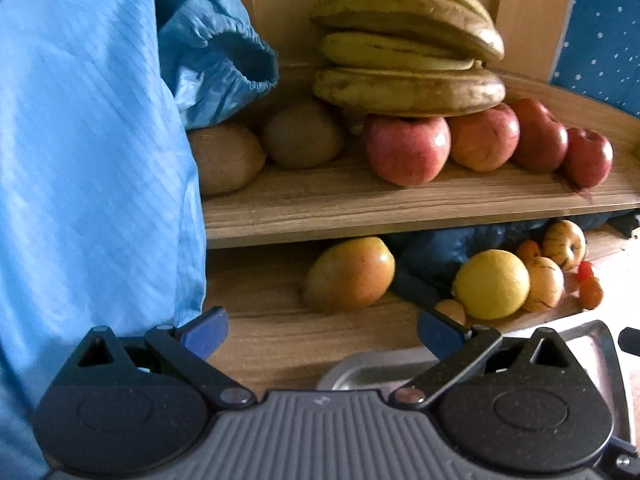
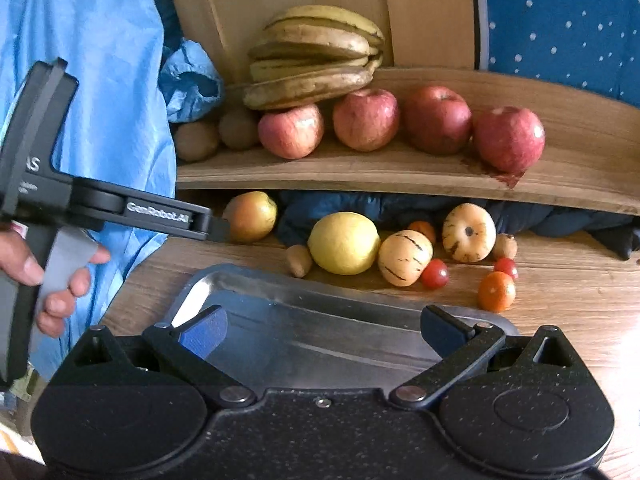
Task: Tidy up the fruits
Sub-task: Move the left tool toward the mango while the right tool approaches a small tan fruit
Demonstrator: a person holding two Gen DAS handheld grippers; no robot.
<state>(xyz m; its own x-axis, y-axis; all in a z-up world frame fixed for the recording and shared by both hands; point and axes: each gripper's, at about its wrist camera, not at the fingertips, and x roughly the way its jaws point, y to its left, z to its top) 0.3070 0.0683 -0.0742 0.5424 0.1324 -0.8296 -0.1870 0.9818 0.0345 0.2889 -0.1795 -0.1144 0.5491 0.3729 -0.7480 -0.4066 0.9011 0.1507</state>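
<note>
From the left wrist view, the left gripper [image 1: 322, 330] hovers with its blue-tipped fingers [image 1: 208, 330] spread wide and nothing between them, over the wooden tabletop [image 1: 280, 340]. Ahead, a wooden shelf [image 1: 360, 204] carries a bunch of bananas [image 1: 408, 40] resting on a row of four red apples [image 1: 406, 150], with two kiwis [image 1: 302, 134] to their left. Under the shelf lie a mango [image 1: 350, 274], a lemon [image 1: 492, 284] and striped pepino melons [image 1: 546, 282]. Only a corner of a metal tray [image 1: 592, 344] shows here. Blue fabric [image 1: 92, 140] fills the left side.

From the right wrist view, the right gripper [image 2: 324, 328] also has its fingers [image 2: 204, 332] spread apart and empty, held above the metal tray [image 2: 280, 320], which shows far more fully and lies in front of the fruit. This view adds what the other barely shows: cherry tomatoes [image 2: 435, 274], a small orange fruit [image 2: 496, 291] and a little kiwi [image 2: 299, 260] beside the lemon [image 2: 344, 242]. It also shows the left gripper [image 2: 218, 229] from the side, its tip close to the mango [image 2: 251, 216], and the person's left hand [image 2: 48, 276] on its handle.
</note>
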